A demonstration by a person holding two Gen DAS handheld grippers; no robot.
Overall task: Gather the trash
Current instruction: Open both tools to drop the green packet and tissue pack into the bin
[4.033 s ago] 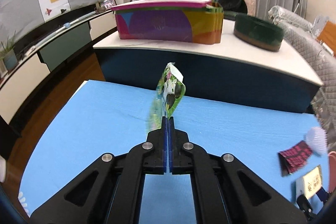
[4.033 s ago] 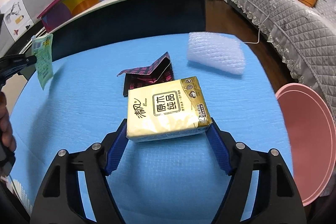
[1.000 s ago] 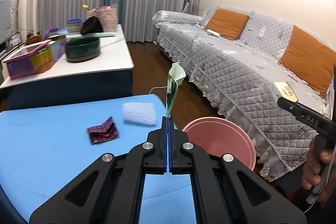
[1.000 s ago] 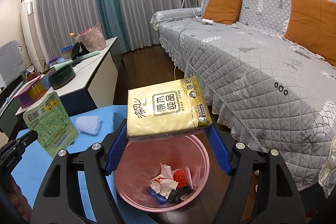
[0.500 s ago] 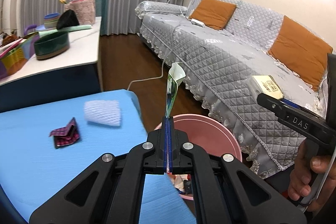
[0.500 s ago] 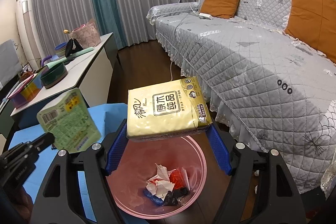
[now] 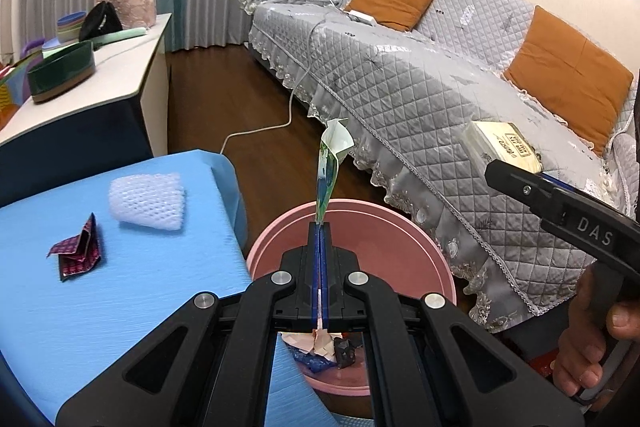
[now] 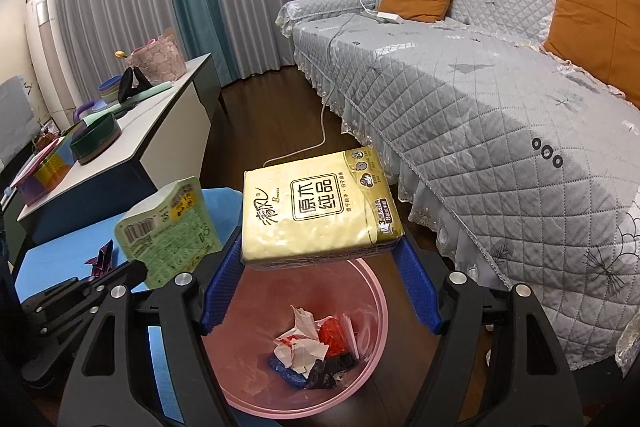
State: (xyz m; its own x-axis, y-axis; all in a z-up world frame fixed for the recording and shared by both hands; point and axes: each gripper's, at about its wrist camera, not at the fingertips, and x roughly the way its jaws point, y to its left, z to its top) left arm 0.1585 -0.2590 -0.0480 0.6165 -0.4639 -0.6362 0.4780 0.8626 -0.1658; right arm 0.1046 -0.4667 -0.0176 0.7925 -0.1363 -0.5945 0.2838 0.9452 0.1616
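My left gripper [image 7: 320, 227] is shut on a flat green wrapper [image 7: 330, 171], which stands edge-on above the pink bin [image 7: 404, 239]. From the right wrist view the same green wrapper [image 8: 168, 231] hangs at the bin's left rim, gripped by the left gripper [image 8: 132, 273]. My right gripper [image 8: 316, 263] is shut on a yellow tissue pack [image 8: 316, 211], held level over the pink bin [image 8: 360, 383]. Crumpled paper and wrappers [image 8: 316, 351] lie at the bin's bottom. In the left wrist view the tissue pack [image 7: 504, 147] shows at the right, in the right gripper.
A blue table [image 7: 80, 311] carries a white foam net [image 7: 148, 201] and a folded dark red wrapper [image 7: 78, 253]. A grey quilted sofa [image 7: 440, 99] with orange cushions stands close behind the bin. A white cable [image 7: 288, 115] lies on the wooden floor. A cluttered cabinet [image 7: 92, 99] is at back left.
The left gripper has swung right and down with the green wrapper, from over the table edge to above the bin. The right gripper has sunk slightly toward the bin with the tissue pack.
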